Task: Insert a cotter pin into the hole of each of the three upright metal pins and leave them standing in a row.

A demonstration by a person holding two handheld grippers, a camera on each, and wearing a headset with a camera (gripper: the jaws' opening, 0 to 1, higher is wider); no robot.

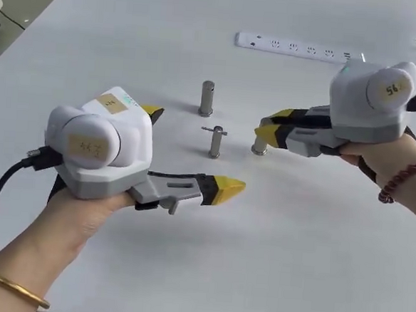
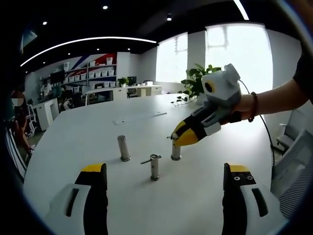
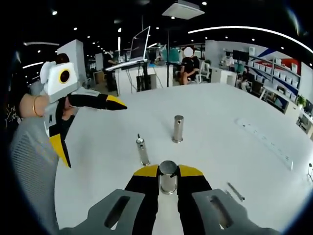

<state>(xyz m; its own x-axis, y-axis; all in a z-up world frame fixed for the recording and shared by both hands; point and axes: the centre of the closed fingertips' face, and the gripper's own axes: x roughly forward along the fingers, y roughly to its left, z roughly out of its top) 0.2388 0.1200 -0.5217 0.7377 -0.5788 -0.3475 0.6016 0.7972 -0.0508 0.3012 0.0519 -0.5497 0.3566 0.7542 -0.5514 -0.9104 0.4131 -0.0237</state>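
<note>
right tongs (image 3: 167, 172): narrow, clamped on the near pin (image 3: 167, 183) just under its top; pin upright, foot on the tabletop (image 3: 210, 137).
left tongs (image 1: 192, 150): wide apart, nothing betw. them, hovering above the tabletop on the opp. side of the row.
middle pin (image 1: 215, 142): upright, cotter already through its cross-hole, sticking out both sides.
far pin (image 1: 207, 99): upright, no cotter seen in it.
row: all three standing, a bit staggered; near pin just beside the middle pin.
loose cotter pin (image 3: 235, 192): flat on the tabletop, just off to the right of the right tongs in the right gripper view; long axis oblique to the tongs' line.
key relation: loose cotter pin is on the right tongs' side, well apart from the left tongs, w/ the pin row between.
nearer hand: right, but it's busy steadying the near pin; prob. left must reach across, or right lets go first.
near pin's hole: hidden by the jaws, can't tell which way it faces.
progress: approx. one of three done.
</note>
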